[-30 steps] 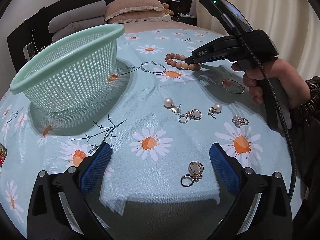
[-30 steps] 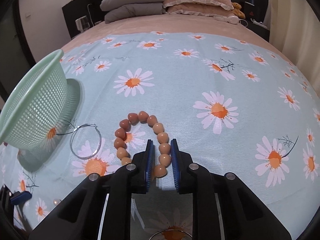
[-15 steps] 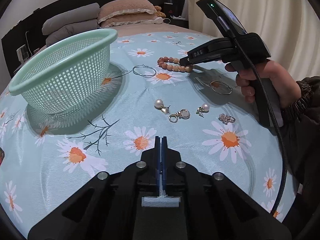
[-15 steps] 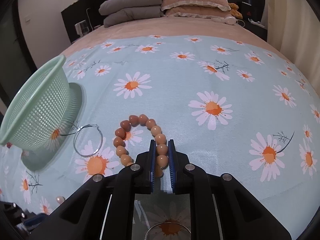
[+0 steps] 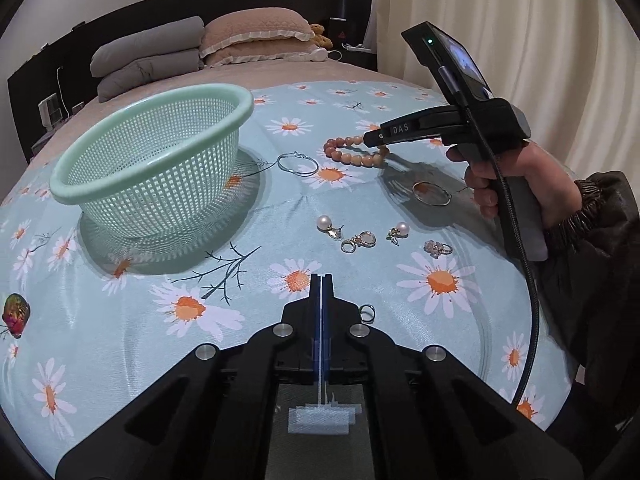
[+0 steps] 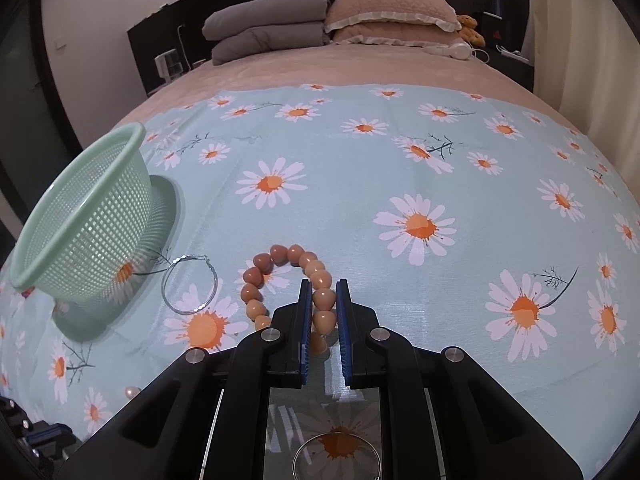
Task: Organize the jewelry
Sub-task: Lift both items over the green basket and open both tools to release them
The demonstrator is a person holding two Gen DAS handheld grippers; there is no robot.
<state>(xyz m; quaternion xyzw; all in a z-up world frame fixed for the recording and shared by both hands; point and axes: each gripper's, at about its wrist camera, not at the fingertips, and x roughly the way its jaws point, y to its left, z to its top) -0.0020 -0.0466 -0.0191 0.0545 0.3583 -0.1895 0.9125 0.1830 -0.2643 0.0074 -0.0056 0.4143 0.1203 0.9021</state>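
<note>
Left wrist view
- Left gripper (image 5: 321,280): fingers pressed together, blue pads flush. A small gold ring (image 5: 367,313) peeks out just right of them; I cannot tell whether it is pinched.
- Bead bracelet (image 5: 352,152): on the daisy cloth (image 5: 440,280), far right of the green basket (image 5: 60,188). Its loop stretches left to right here, with the right end under the right gripper (image 5: 380,136).
- Risk: if the gold ring is only caught at an edge, it could drop on the way to the basket.

Right wrist view
- Right gripper (image 6: 323,292): pads pinch one pale bead on the right side of the bead bracelet (image 6: 276,280).
- Long axis: the loop runs near to far and lies flat, its darker beads at the far end.
- Risk: a grip on one round bead may slip. The hanging loop could swing and snag the silver hoop (image 6: 190,284) just left of it, or catch the rim of the green basket (image 6: 92,232).
</note>
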